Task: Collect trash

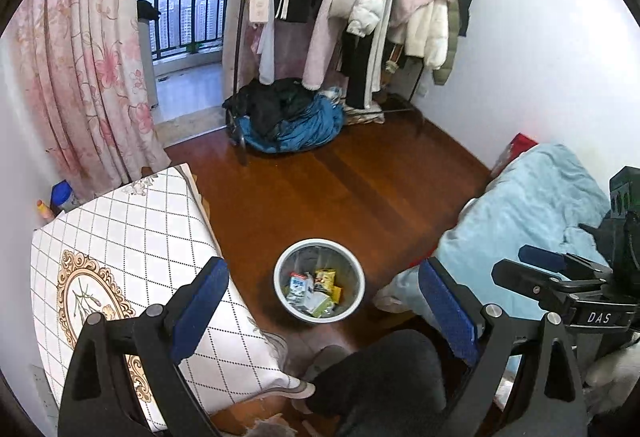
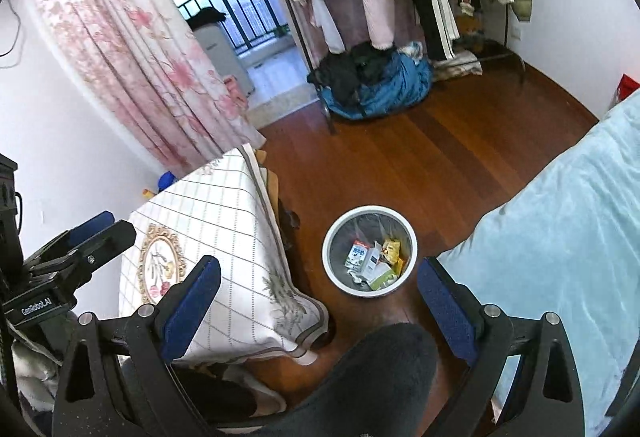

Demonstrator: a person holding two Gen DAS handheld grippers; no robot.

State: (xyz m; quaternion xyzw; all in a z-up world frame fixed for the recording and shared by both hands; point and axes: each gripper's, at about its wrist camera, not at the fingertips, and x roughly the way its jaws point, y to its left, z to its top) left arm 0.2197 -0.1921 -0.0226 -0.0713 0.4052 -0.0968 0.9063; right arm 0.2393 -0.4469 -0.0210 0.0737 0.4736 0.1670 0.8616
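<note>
A white round trash bin [image 1: 357, 269] [image 2: 332, 233] stands on the wooden floor between the table and the bed. Inside it lie several wrappers and small cartons [image 1: 316, 291] [image 2: 374, 259]. My left gripper [image 1: 324, 301] hangs open high above the bin, with nothing between its blue pads. My right gripper [image 2: 320, 297] is also open and empty, held at about the same height just left of the bin. The right gripper's body [image 1: 568, 285] shows at the right edge of the left wrist view, and the left gripper's body [image 2: 60, 261] at the left edge of the right wrist view.
A table with a white grid-pattern cloth [image 1: 132, 253] [image 2: 208, 221] stands left of the bin. A bed with a light blue cover [image 1: 528, 221] [image 2: 560, 221] is on the right. A person's dark-clad knee [image 1: 384, 377] [image 2: 380, 369] is below. A clothes rack [image 1: 360, 5] and a clothes pile [image 1: 288, 117] stand at the back.
</note>
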